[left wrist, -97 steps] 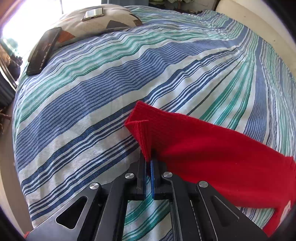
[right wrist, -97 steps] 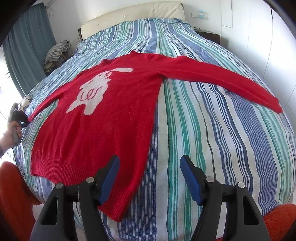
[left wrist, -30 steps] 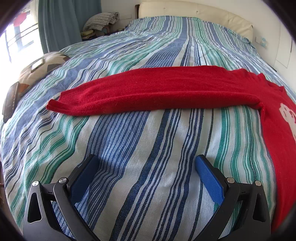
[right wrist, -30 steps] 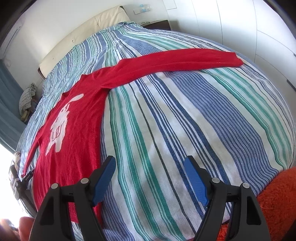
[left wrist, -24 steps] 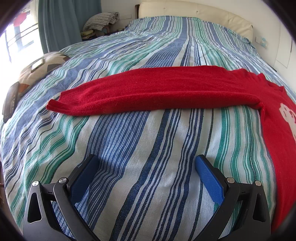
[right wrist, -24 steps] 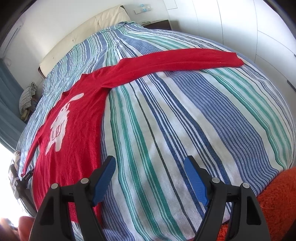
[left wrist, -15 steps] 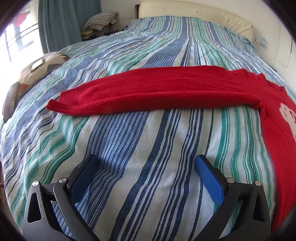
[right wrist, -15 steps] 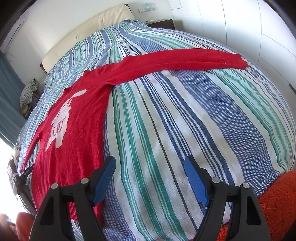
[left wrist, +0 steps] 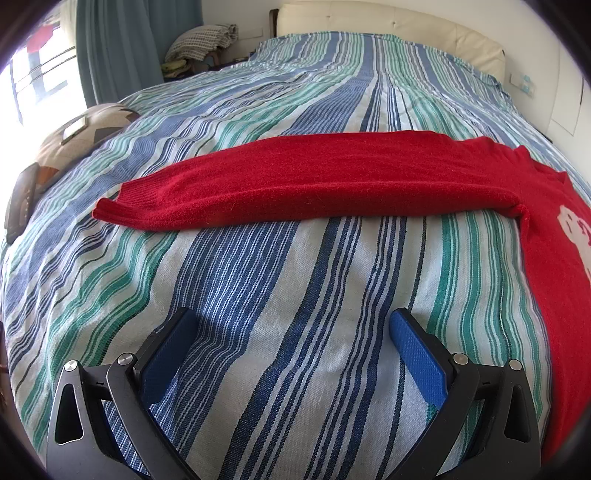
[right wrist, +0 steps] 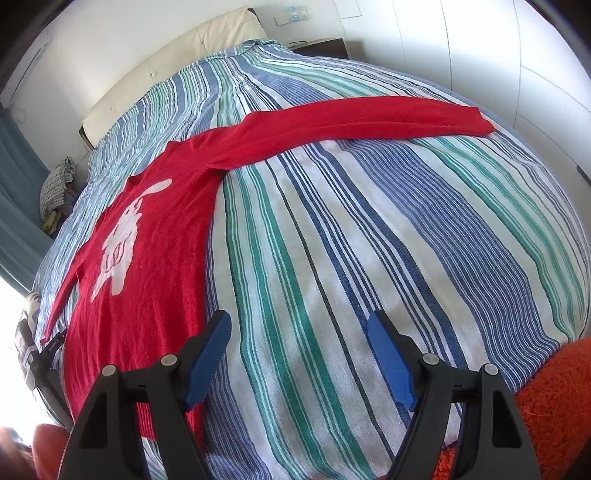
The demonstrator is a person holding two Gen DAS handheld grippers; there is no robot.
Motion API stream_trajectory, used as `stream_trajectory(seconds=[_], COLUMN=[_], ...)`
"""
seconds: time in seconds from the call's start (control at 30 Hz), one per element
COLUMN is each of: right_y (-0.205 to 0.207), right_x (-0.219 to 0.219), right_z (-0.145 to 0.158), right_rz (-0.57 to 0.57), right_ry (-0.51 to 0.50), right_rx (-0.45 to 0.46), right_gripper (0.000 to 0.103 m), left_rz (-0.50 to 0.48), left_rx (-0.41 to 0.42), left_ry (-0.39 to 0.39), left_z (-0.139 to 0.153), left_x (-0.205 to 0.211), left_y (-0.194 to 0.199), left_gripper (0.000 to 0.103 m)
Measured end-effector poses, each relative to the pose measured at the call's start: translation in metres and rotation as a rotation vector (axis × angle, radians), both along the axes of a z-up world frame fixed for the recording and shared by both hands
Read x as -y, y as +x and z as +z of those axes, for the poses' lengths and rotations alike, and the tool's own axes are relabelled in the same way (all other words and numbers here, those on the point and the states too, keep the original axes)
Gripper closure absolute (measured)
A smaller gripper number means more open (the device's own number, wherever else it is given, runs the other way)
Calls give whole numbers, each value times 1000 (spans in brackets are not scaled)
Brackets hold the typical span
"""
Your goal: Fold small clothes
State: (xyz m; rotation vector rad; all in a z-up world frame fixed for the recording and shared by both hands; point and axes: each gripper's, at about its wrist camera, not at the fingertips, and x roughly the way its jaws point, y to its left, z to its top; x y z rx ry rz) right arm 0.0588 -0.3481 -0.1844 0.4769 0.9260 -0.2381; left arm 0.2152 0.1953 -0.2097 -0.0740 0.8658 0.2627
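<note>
A red sweater [right wrist: 162, 258] with a white rabbit figure [right wrist: 120, 243] on its chest lies flat and face up on the bed [right wrist: 332, 240], over a bedspread striped in blue, green and white. Its body runs towards the bed's foot edge, where both tools are, with the hem near that edge, and the neck points to the cream headboard [left wrist: 388, 22]. One sleeve [left wrist: 295, 184] stretches straight across towards the bed's window-side edge; the other sleeve [right wrist: 354, 122] stretches across to the opposite edge, by the white wardrobe doors.

The left tool [left wrist: 291, 343] hovers over bare bedspread at the foot edge, its blue pads spread wide with nothing between them. A little over three seconds ago its jaws were pinched shut on the cuff of that sleeve; now the cuff lies released and flat, well ahead of the tool. Over the last second this view has not altered.

The right tool [right wrist: 299, 354] is likewise wide open and holds nothing, its left finger [right wrist: 207, 354] just over the sweater's side edge near the hem. Its opening is the same as in the earlier frames, while its view has swung from the sweater's body towards the far sleeve.

A patterned cushion [left wrist: 77, 144] and a dark phone [left wrist: 22, 199] sit at the window-side edge.
</note>
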Motion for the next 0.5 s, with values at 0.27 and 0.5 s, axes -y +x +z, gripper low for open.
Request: stream_trajectory(seconds=[0.27,0.5], right_y=[-3,-1], right_x=[4,4], right_z=[0,-1], right_rz=[-18,-25], right_ry=[17,19], right_rx=[5,-1], right_gripper=[27,27], left_rz=[0,0], left_rx=[0,0], left_ry=[0,0], left_z=[0,0], left_x=[0,0], left_y=[0,0], left_gripper=[0,0])
